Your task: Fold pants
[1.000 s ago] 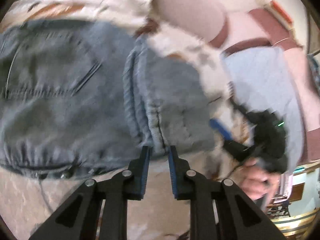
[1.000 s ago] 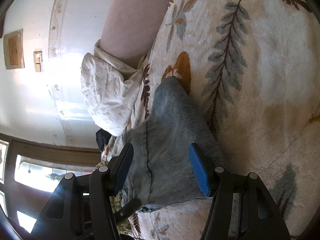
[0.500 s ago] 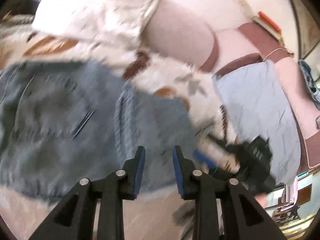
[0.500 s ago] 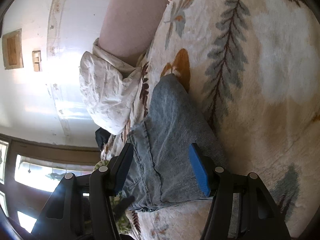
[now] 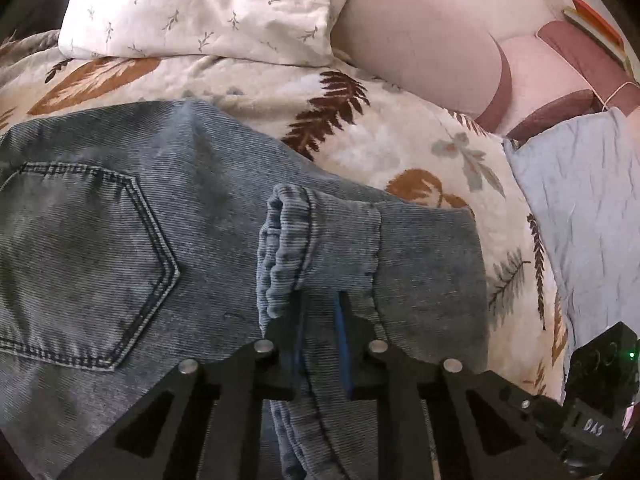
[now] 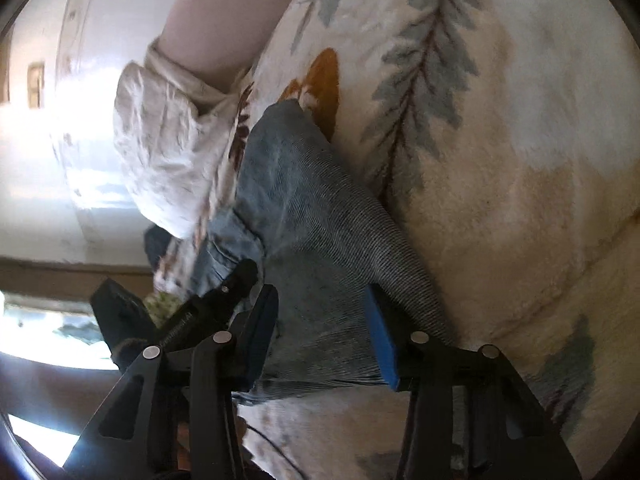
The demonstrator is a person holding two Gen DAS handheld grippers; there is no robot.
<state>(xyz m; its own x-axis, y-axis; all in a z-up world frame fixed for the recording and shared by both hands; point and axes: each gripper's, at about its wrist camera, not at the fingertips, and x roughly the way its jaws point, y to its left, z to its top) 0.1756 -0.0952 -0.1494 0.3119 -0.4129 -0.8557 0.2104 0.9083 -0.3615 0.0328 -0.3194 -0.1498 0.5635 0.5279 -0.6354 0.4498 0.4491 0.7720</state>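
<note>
Jeans (image 5: 120, 240) flat on leaf-print blanket (image 5: 380, 148), back pocket (image 5: 80, 264) up, seat toward left of left wrist view. Leg end folded back over the body; hem cuff (image 5: 288, 248) lies on top near the middle, bunched in ridges.

Left gripper (image 5: 320, 316) pinching denim just behind that cuff, fingers clenched with a ridge of cloth between the blue pads. Likely holding the hem so the folded layer stays aligned while being laid or adjusted.

Right gripper (image 6: 324, 328) straddling the fold edge of jeans (image 6: 312, 232), fingers spread wide, denim between but pads not visibly pressing. Released, by the look of it. Probably there to steady or smooth the crease side.

Long axis: roughly left-right in left wrist view, waist end left, fold edge right near the blue-grey cloth (image 5: 588, 216). In right wrist view the folded strip points away from the camera toward white pillow (image 6: 160, 152).

Fold about half done, judged from lay: one lengthwise-short fold in, cuff not yet flattened. Risk: releasing the pinch leaves the cuff bunched.

Pillow (image 5: 208, 8) and pink headboard cushion (image 5: 420, 32) beyond, well apart from jeans.
</note>
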